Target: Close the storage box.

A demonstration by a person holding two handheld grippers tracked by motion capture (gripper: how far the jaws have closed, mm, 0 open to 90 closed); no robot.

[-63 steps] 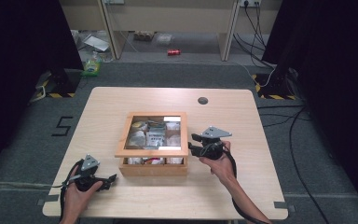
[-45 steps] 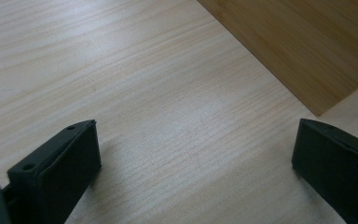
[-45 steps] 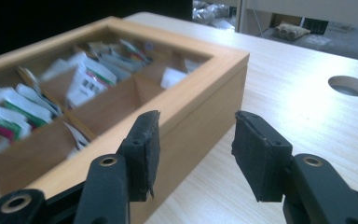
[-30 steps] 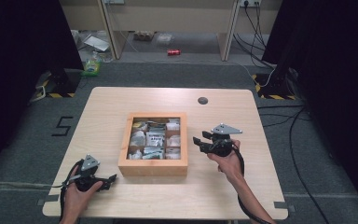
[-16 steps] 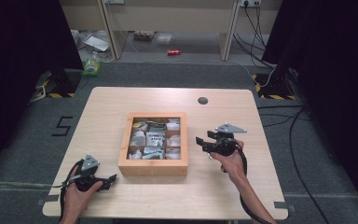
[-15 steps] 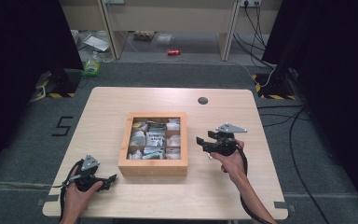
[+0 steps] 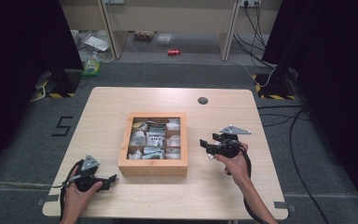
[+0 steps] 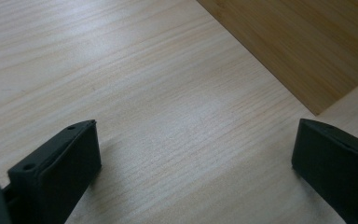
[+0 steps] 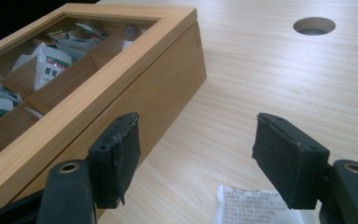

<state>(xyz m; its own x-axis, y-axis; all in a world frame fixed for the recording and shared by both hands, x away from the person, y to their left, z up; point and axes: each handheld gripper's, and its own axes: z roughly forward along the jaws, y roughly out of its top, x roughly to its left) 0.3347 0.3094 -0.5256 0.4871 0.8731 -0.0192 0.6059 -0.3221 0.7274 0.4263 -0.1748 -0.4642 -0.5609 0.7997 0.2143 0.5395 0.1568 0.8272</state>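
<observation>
A wooden box point(image 7: 153, 167) with a glass lid sits mid-table, lid down, with several white sachets in its compartments. My right gripper point(image 7: 208, 145) hovers just right of the box and points at it. In the right gripper view the box point(image 9: 121, 88) fills the left side. My right gripper point(image 9: 196, 126) has just been opening its jaws and nothing is gripped between them. A white printed sachet point(image 9: 254, 205) lies on the table under them. My left gripper point(image 7: 109, 179) rests open on the table near the front left. Bare wood lies between the jaws of my left gripper point(image 8: 193, 128).
A round cable hole point(image 7: 203, 100) is in the table behind the box, and the cable hole point(image 9: 313, 25) also shows at the top right in the right gripper view. The box's side point(image 8: 307, 46) fills the upper right corner of the left gripper view. Dark floor surrounds the table point(image 7: 121, 102).
The box lid, raised at first, now lies flat. My right gripper has drawn back to the right, away from the box, and its jaws stand wider. The left hand has not moved.
</observation>
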